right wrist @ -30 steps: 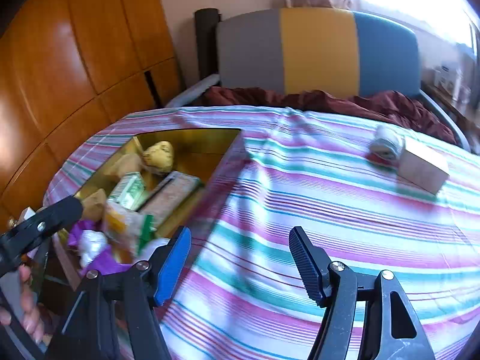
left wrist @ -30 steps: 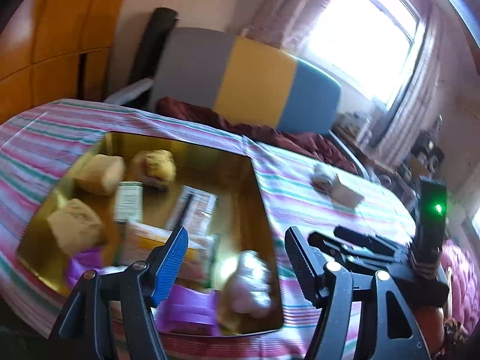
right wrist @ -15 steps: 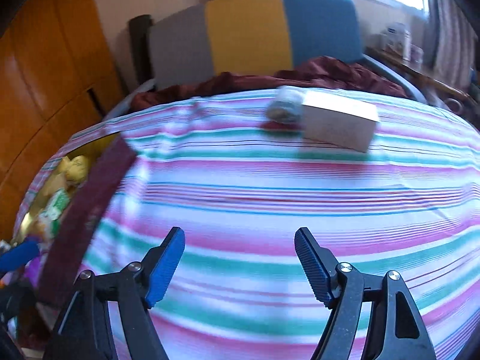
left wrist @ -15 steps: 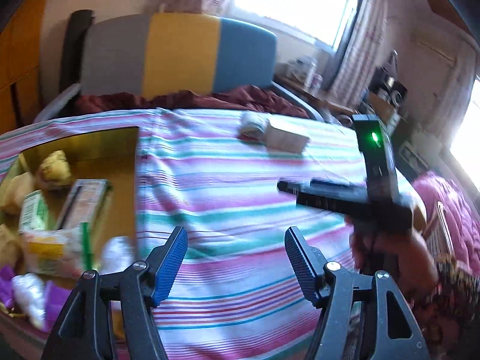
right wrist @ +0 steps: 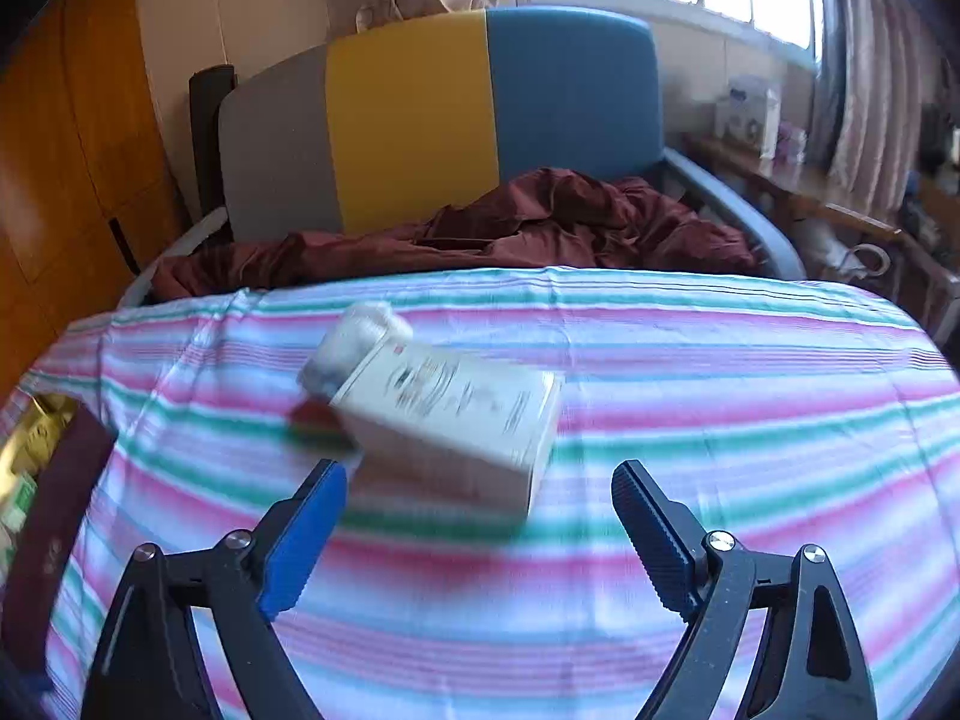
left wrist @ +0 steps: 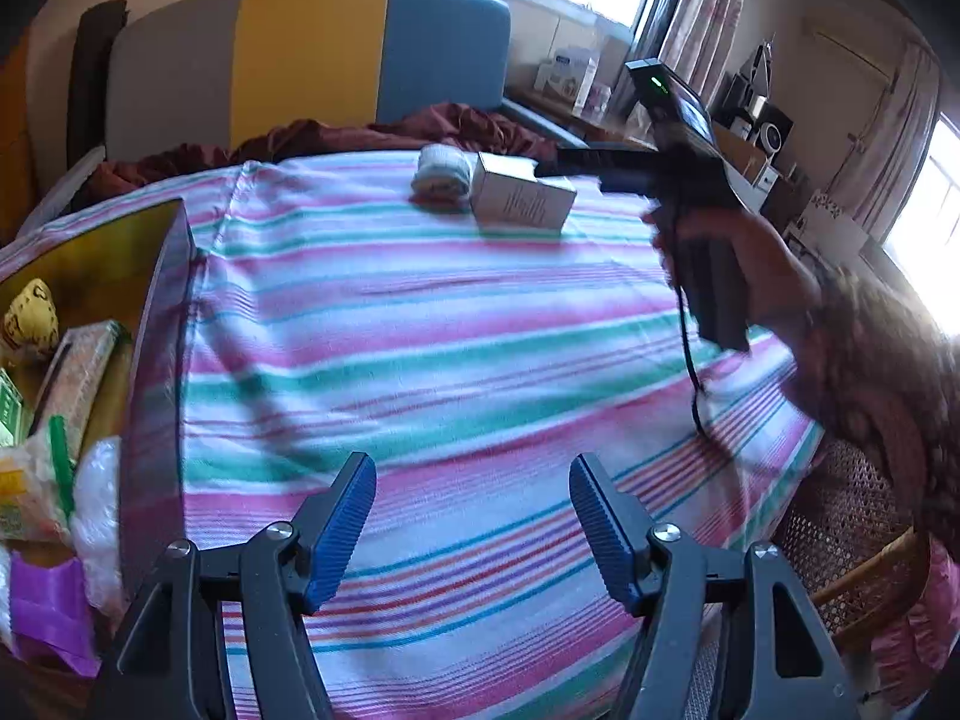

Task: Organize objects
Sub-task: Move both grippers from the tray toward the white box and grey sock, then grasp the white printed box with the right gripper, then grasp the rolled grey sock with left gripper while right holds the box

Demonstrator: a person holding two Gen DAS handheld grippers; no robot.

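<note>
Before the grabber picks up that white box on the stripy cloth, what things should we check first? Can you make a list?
1. Right gripper empty: ok, nothing sits between its blue pads, and its jaws are opening.
2. White cardboard box lined up with it: ok, the box lies just ahead, not yet between the fingers.
3. Jaws wide enough for the box: cannot tell, it lies slantwise and the picture is blurred.
4. Rolled white cloth bundle clear of the box: not ok, it sits right against the box's far end.
5. Left gripper out of the way: ok, open, over bare striped tablecloth.
6. Room in the gold tray: cannot tell, only part of it shows.
</note>
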